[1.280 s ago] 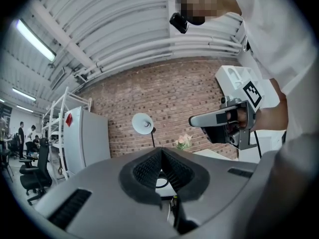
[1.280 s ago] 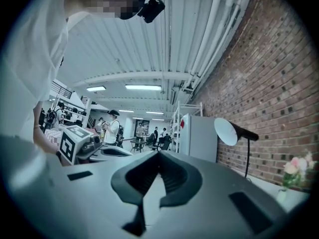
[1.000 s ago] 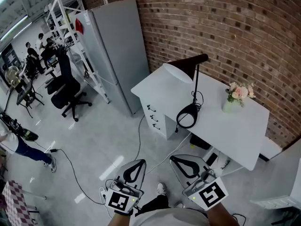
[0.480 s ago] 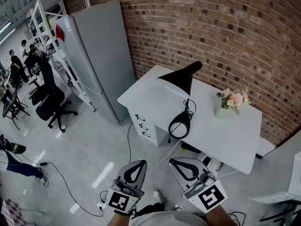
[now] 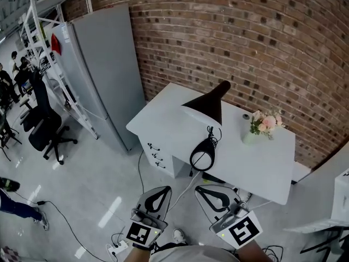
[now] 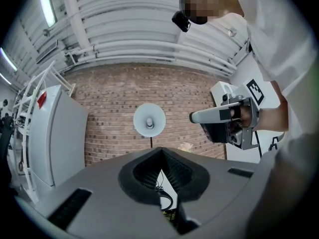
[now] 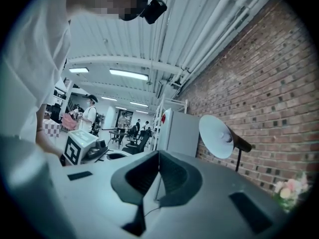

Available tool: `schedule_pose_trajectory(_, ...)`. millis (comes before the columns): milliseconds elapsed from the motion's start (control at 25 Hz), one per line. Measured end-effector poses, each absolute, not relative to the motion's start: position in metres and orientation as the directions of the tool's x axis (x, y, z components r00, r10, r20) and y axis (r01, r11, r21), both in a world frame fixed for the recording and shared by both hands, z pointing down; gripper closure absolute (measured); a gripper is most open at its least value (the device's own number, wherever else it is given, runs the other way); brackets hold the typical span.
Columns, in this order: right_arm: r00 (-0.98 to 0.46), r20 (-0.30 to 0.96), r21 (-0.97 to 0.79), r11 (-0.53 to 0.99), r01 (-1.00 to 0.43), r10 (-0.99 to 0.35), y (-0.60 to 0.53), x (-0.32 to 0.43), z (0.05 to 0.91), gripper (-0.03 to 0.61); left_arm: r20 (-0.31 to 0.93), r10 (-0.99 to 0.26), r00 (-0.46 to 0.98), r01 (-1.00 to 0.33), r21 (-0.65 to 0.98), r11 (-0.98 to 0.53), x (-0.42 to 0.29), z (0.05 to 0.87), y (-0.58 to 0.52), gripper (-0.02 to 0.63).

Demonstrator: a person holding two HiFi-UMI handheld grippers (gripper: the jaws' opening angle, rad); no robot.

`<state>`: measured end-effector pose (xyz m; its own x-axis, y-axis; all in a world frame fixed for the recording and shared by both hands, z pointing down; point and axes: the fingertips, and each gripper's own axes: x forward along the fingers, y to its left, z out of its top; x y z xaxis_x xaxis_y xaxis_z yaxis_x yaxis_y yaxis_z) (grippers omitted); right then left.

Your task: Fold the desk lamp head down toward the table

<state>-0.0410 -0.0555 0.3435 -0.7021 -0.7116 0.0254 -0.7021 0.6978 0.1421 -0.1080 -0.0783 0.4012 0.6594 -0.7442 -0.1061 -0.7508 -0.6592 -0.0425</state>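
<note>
Left gripper: we held it low at the bottom of the head view, over the grey floor. Its jaws were pressed tip to tip, and nothing was caught between them.
Right gripper: it sat just beside the left one and was clenched the same way, also empty. We had both aimed toward the desk.
Lamp: it stood on the desk with its black shade raised high on a thin pole. In the left gripper view the shade's white open face turned toward us. The lamp was well apart from both grippers.
Base: a round ring that rested near the desk's front edge.
Cord: it was bunched at the pole, just above the base.
Desk: white, set against the brick wall, with drawers at its left end.
Vase: it held pink flowers and stood right of the lamp, nearer the wall.
Cabinet: tall and grey, left of the desk and against the wall.
Chair: black, at the far left, well away from the desk.
</note>
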Motion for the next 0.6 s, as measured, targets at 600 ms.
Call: schedule_pose_trajectory(600,-0.64,0.025,0.192,0.632,-0.751,-0.768,-0.083,-0.045,0.326,0.56,-0.134,-0.715,0.687,-0.723,-0.019,-0.691,-0.118,0.4,-0.101,0.606)
